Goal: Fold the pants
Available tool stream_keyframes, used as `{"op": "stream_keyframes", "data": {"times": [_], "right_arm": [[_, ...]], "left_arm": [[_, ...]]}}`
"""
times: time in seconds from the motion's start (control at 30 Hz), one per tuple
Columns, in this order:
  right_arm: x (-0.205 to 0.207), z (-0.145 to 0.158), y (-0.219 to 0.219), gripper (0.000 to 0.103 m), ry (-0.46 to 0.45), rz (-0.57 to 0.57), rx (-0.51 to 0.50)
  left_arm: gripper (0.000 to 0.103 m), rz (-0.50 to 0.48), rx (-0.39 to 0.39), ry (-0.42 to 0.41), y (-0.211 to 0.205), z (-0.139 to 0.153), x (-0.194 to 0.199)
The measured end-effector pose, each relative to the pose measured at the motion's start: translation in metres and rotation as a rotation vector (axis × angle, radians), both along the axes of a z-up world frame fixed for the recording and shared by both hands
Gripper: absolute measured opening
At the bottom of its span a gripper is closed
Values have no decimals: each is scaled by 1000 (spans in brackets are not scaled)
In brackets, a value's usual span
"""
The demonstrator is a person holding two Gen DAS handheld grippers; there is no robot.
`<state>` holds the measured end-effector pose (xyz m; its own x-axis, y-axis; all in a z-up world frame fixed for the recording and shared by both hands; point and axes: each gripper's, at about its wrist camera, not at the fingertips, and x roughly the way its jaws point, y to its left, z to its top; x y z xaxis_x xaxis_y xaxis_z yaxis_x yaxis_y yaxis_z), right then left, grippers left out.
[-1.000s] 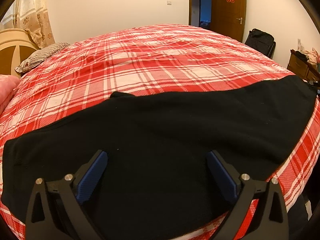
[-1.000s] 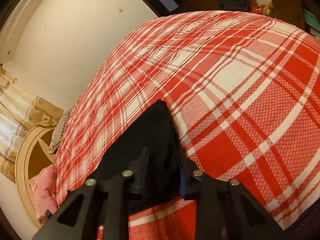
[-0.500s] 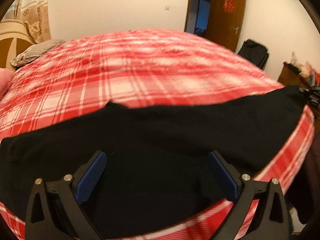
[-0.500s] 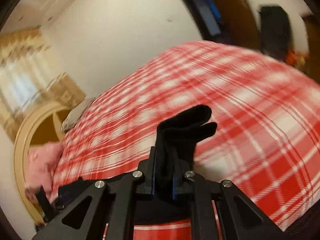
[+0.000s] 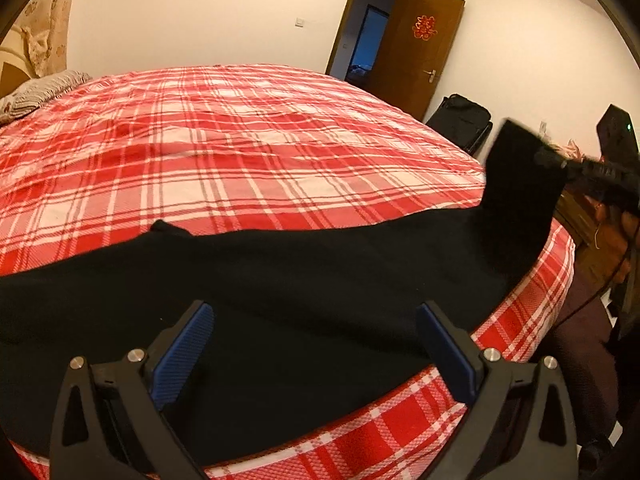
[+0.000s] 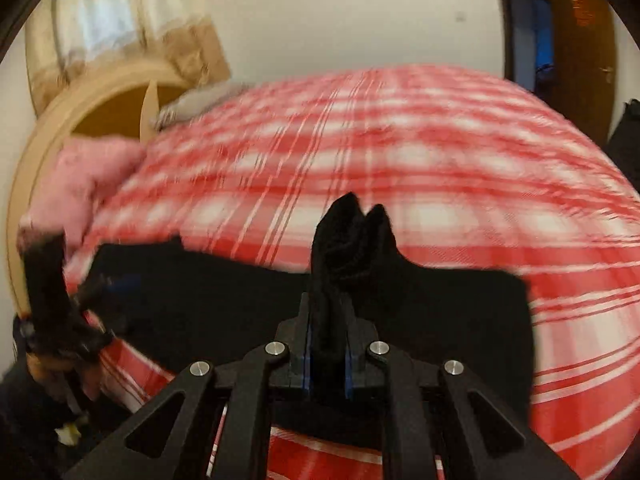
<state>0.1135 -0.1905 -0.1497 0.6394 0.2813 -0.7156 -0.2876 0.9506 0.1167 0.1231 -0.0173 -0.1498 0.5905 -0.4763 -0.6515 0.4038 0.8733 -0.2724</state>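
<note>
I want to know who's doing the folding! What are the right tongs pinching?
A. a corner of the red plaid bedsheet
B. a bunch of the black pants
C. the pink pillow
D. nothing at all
B: in the right wrist view, the right tongs are shut on a bunched fold of the black fabric pants, lifted above the red plaid bedsheet.

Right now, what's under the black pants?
The black pants lie on a red plaid bedspread, which shows all around them. The right gripper pinches one end up. What's beneath the bedspread is covered.
</note>
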Motion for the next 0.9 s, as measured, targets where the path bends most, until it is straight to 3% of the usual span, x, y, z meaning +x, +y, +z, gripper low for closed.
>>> {"op": "stream_keyframes", "data": {"times": [0.13, 0.23, 0.33, 0.4, 0.63, 0.8, 0.9], "right_arm": [[7, -38, 16, 13, 73, 35, -79], [3, -43, 15, 16, 78, 58, -116], [-6, -35, 9, 39, 87, 88, -91], [-17, -24, 1, 47, 61, 91, -60], [-49, -6, -40, 48, -62, 31, 19], [-57, -3, -56, 49, -147, -28, 58], [-60, -4, -57, 49, -174, -42, 67]], "left_arm": [[103, 7, -20, 20, 3, -4, 4], [102, 1, -29, 39, 3, -7, 7], [102, -19, -27, 47, -2, -8, 10], [102, -32, -24, 49, -7, -7, 11], [91, -93, -53, 73, -37, -1, 22], [81, -176, -64, 97, -77, 1, 26], [81, -218, -43, 113, -106, -2, 30]]}}
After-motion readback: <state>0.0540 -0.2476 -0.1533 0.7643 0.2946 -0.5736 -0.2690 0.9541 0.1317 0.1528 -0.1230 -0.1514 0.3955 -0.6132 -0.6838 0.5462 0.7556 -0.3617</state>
